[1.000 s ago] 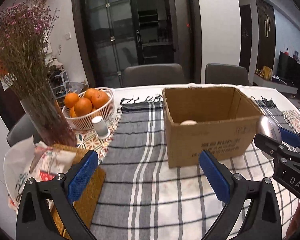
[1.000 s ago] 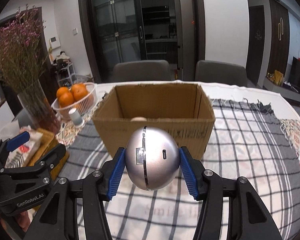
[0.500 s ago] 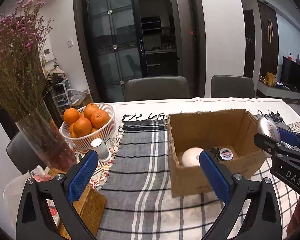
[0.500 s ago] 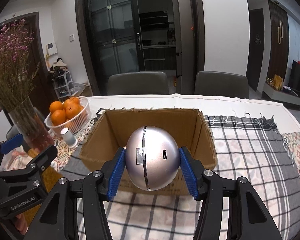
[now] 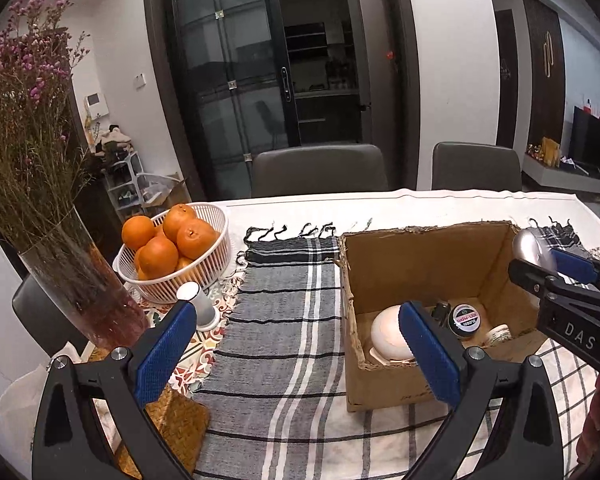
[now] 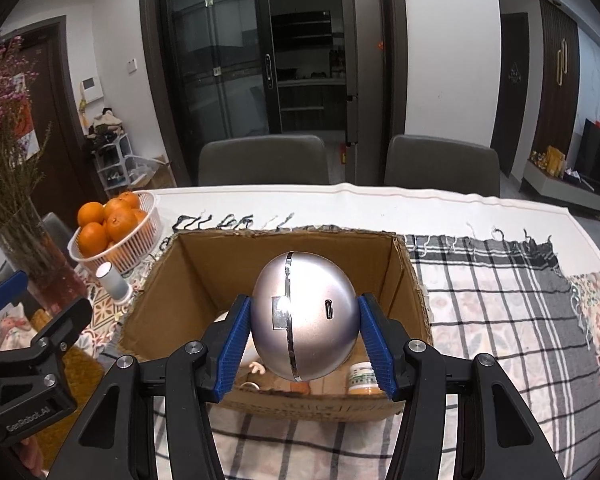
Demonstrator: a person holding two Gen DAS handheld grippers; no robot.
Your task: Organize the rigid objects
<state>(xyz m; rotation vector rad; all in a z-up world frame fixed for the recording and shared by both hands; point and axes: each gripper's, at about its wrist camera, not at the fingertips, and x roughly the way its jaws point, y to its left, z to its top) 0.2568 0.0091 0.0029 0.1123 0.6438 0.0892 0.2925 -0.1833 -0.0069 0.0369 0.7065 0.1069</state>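
My right gripper [image 6: 305, 330] is shut on a silver egg-shaped device [image 6: 305, 316] and holds it above the near side of an open cardboard box [image 6: 220, 264]. It also shows at the right edge of the left wrist view [image 5: 530, 248]. The box [image 5: 428, 240] holds a white round object [image 5: 386, 334], a black round tin [image 5: 465, 318] and a small white jar [image 5: 498, 334]. A small bottle with a white label [image 6: 362, 378] stands in the box. My left gripper [image 5: 296, 354] is open and empty, left of the box above the striped cloth.
A white basket of oranges [image 5: 172, 248] and a glass vase of dried flowers [image 5: 76, 276] stand at the left. A small white cylinder [image 5: 198, 304] stands by the basket. A woven mat [image 5: 176, 424] lies at the near left. Two grey chairs [image 5: 320, 172] stand behind the table.
Both grippers have risen and moved forward, so the box's inside now shows. The silver device has moved over the box's near wall. The left gripper stays open.
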